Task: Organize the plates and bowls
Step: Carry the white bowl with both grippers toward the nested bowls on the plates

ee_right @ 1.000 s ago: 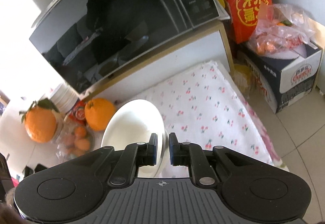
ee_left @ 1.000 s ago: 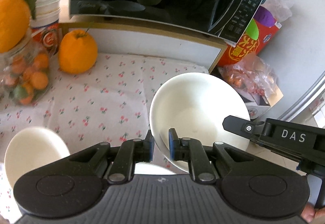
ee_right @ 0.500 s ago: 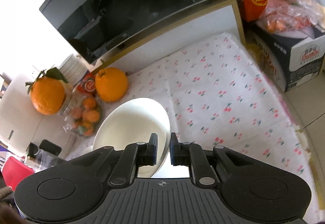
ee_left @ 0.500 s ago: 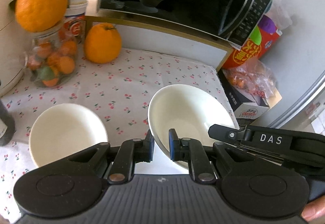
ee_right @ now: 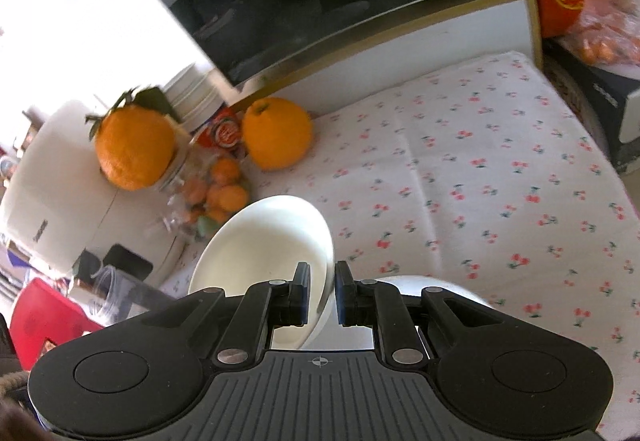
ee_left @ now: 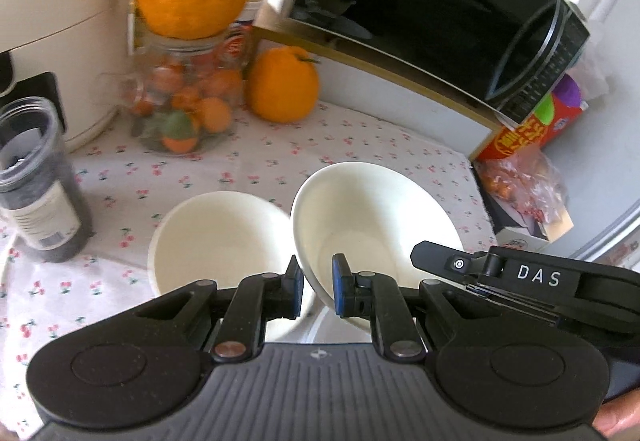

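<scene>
We found left tongs (ee_left: 317,291) and right tongs (ee_right: 321,299) both clamped on rim of one white bowl (ee_left: 372,229), carried above table (ee_left: 360,153), beside second bowl (ee_left: 218,241). We advised level, centred lowering into it.

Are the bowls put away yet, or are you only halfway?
Not yet. Nothing looks stacked so far. The left gripper and right gripper both pinch one white bowl's rim, carrying it beside a second bowl on the cherry-print cloth. Nesting them remains.
</scene>
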The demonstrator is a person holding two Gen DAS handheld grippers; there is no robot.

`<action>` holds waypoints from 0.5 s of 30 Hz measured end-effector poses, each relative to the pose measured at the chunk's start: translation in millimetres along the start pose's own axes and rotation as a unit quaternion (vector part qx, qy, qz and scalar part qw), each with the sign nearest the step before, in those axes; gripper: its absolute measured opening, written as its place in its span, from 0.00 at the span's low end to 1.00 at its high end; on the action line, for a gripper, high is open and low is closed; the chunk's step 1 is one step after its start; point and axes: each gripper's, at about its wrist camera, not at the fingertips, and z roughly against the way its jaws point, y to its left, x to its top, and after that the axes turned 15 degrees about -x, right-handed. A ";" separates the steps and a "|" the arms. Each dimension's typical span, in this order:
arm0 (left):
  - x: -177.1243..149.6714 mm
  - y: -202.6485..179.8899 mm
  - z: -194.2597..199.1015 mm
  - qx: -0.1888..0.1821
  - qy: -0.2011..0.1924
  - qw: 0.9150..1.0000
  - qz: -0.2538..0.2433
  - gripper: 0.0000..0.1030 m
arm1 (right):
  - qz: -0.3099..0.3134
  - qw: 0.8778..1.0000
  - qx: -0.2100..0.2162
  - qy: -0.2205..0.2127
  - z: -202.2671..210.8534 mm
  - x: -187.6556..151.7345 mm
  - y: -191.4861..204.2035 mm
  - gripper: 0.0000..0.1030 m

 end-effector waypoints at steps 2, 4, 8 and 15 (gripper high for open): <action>-0.1 5.3 4.1 0.008 -0.002 1.000 0.001 0.13 | 0.008 1.000 0.001 0.001 -3.1 -2.5 9.3 0.14; 0.0 9.8 7.7 0.016 -0.004 1.000 0.000 0.13 | 0.009 1.000 0.004 0.004 -6.5 -4.6 16.5 0.14; 0.9 18.4 13.2 0.032 -0.007 0.999 -0.002 0.13 | 0.010 1.000 0.011 0.011 -13.4 -9.0 30.3 0.14; 0.1 29.4 15.6 0.062 -0.003 0.998 -0.006 0.14 | 0.022 1.000 0.010 0.013 -23.1 -15.3 51.1 0.15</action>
